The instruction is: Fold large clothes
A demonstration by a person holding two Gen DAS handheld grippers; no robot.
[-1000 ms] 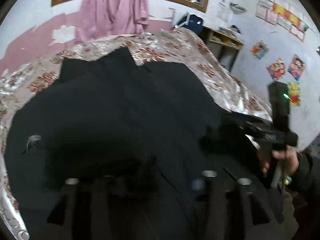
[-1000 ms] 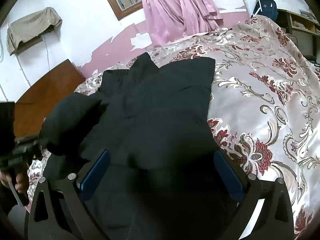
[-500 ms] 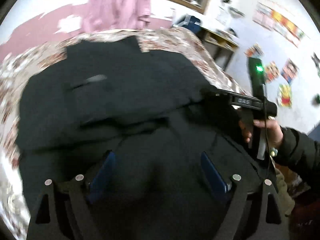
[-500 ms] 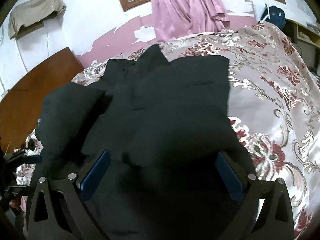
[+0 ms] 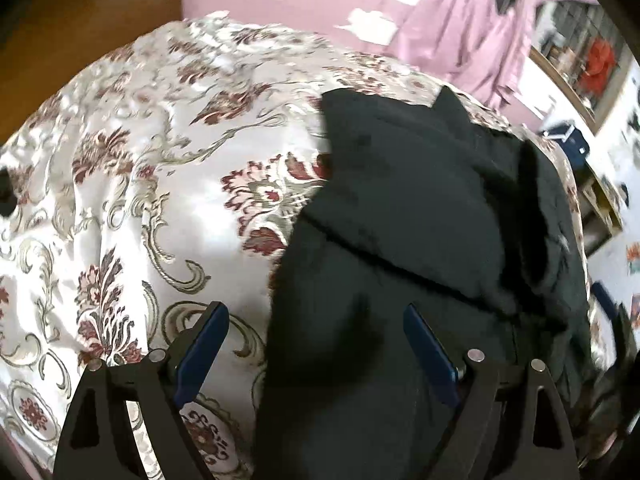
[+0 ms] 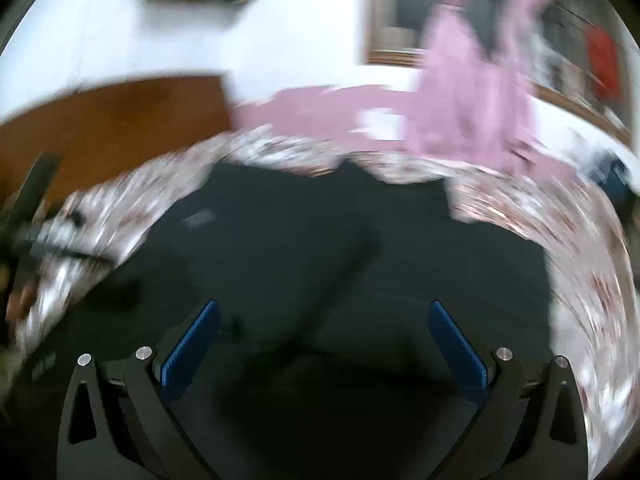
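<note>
While a second ago we gripped the black jacket [image 5: 420,240], now both our left gripper [image 5: 316,344] and right gripper [image 6: 324,340] gape apart above it on the floral bedspread [image 5: 140,200].

The black garment [image 5: 420,220] lies partly folded on the floral bedspread [image 5: 140,200], its layers overlapping with a dark seam line across the middle and a pointed collar at the far edge.

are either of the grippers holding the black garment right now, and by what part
Nothing is held. The left gripper and the right gripper both stand open over the black garment, which lies on the floral bedspread.
</note>
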